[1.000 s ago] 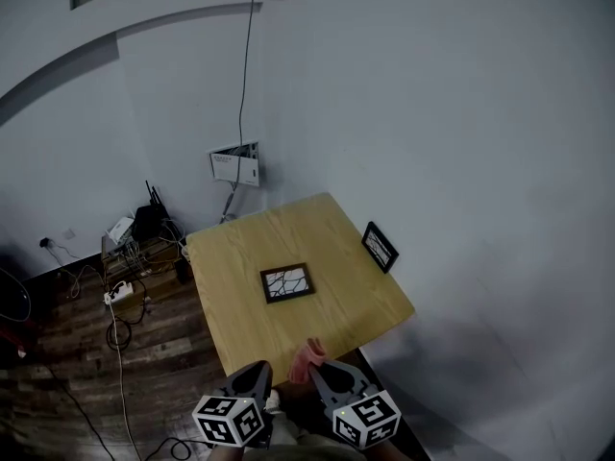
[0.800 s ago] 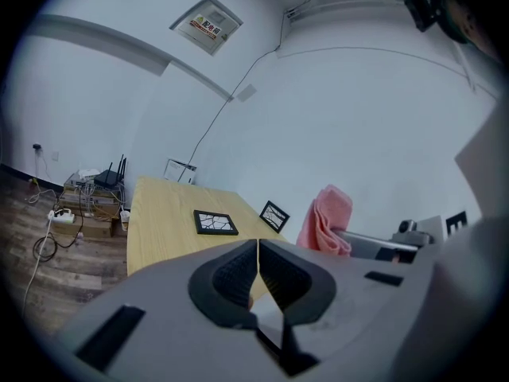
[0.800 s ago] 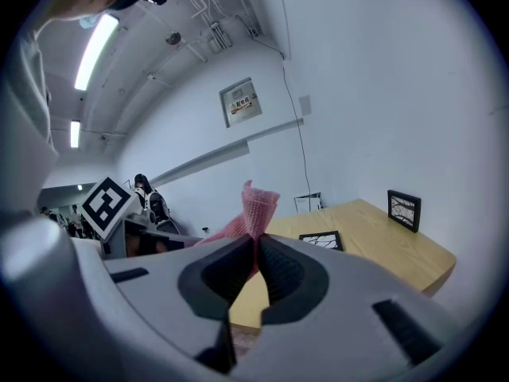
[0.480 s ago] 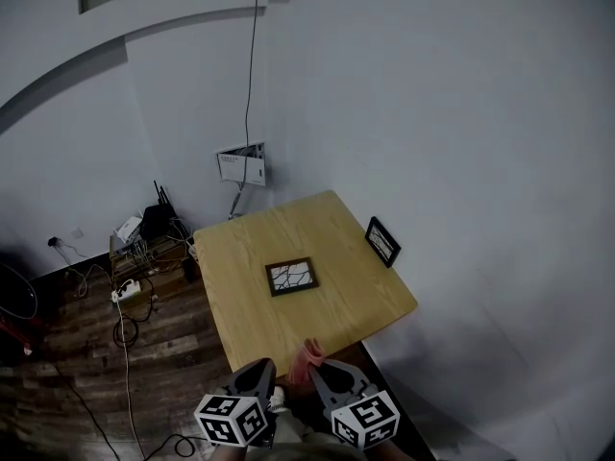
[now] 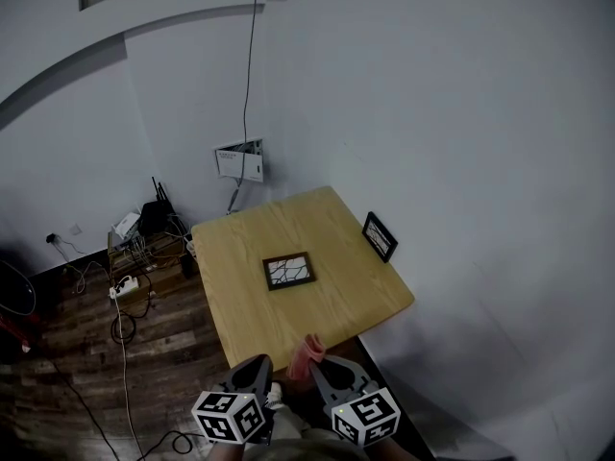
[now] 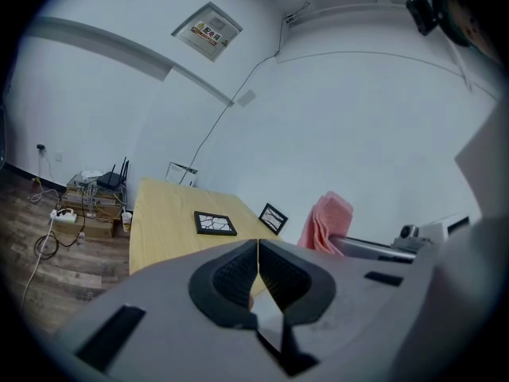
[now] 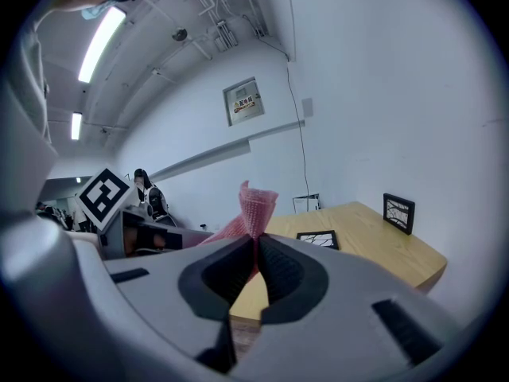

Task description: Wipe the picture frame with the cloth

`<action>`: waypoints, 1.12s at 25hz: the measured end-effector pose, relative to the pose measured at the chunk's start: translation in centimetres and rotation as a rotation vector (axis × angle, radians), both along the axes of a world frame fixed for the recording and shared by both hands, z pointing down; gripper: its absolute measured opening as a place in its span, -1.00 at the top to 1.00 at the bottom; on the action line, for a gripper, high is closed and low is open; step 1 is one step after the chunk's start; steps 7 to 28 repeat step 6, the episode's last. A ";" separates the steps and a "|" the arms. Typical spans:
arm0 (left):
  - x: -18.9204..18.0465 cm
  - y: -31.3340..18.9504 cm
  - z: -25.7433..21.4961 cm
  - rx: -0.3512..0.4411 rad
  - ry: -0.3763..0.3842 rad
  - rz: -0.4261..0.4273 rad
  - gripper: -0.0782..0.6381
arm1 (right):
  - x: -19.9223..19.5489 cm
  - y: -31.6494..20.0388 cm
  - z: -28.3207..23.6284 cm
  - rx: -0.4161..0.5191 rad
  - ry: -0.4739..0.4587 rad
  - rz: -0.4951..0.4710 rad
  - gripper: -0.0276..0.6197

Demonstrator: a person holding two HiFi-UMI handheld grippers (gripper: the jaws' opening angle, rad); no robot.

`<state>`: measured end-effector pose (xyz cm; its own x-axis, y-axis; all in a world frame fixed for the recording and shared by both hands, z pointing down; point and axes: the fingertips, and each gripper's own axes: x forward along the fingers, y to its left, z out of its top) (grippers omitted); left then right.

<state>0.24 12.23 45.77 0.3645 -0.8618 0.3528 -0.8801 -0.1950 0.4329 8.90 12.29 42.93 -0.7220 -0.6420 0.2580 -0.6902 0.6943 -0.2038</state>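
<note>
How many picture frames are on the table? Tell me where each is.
2. One frame lies flat near the middle of the table; the second frame stands at its right edge, by the wall. No others show.

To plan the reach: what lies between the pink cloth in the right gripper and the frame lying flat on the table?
Nothing but bare table top, as the head view shows, between the cloth and the flat frame.
</note>
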 end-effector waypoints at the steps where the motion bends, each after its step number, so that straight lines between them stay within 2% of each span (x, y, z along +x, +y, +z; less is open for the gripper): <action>1: 0.0 0.0 0.0 0.000 0.001 -0.001 0.76 | 0.0 0.0 0.0 -0.002 -0.004 0.002 0.87; 28: -0.2 0.3 0.0 0.000 0.000 -0.001 0.76 | 0.1 0.0 0.1 -0.008 -0.008 0.005 0.87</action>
